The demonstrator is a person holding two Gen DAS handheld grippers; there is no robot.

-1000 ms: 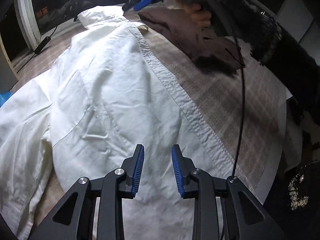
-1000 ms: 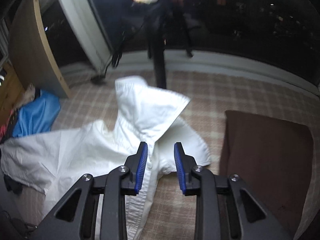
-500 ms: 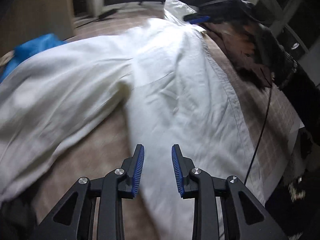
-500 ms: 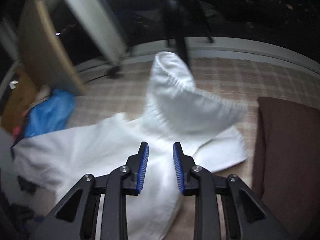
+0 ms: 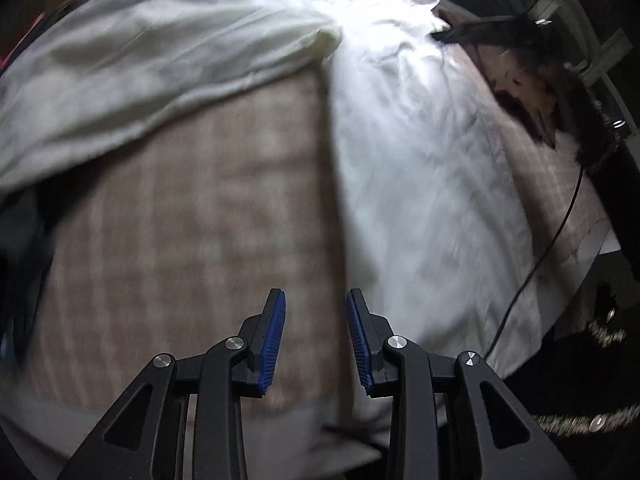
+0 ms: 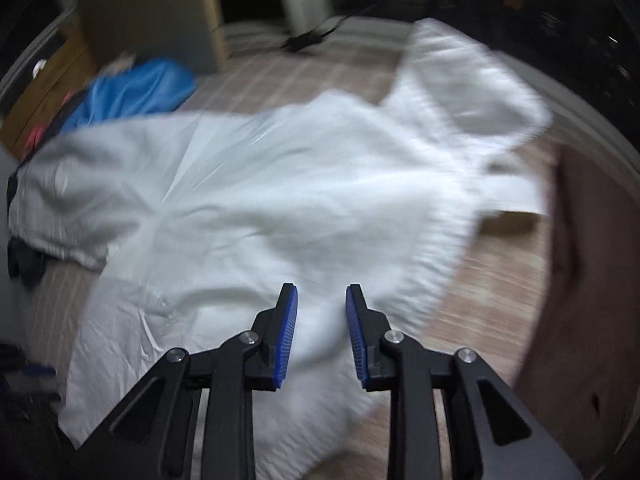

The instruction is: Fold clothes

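A white shirt (image 5: 420, 168) lies spread on a brown checked cover (image 5: 208, 216); one sleeve (image 5: 140, 64) stretches out to the left. My left gripper (image 5: 315, 300) hangs open above the cover, just left of the shirt's side edge, with nothing between its blue pads. In the right wrist view the same white shirt (image 6: 280, 200) fills the middle, its collar (image 6: 460, 76) at the far right. My right gripper (image 6: 321, 294) is open over the shirt's body, holding nothing. Both views are blurred.
A dark brown garment (image 6: 584, 280) lies to the right of the shirt. A blue cloth (image 6: 132, 92) sits at the far left by a wooden cabinet (image 6: 156, 20). A black cable (image 5: 552, 240) trails over the cover's right side. The cover's near edge (image 5: 280, 436) drops off below the left gripper.
The left gripper has swept left off the shirt's body and now sits over bare cover beside its edge. The right gripper has moved from the collar to above the shirt's body. Neither took hold of anything.
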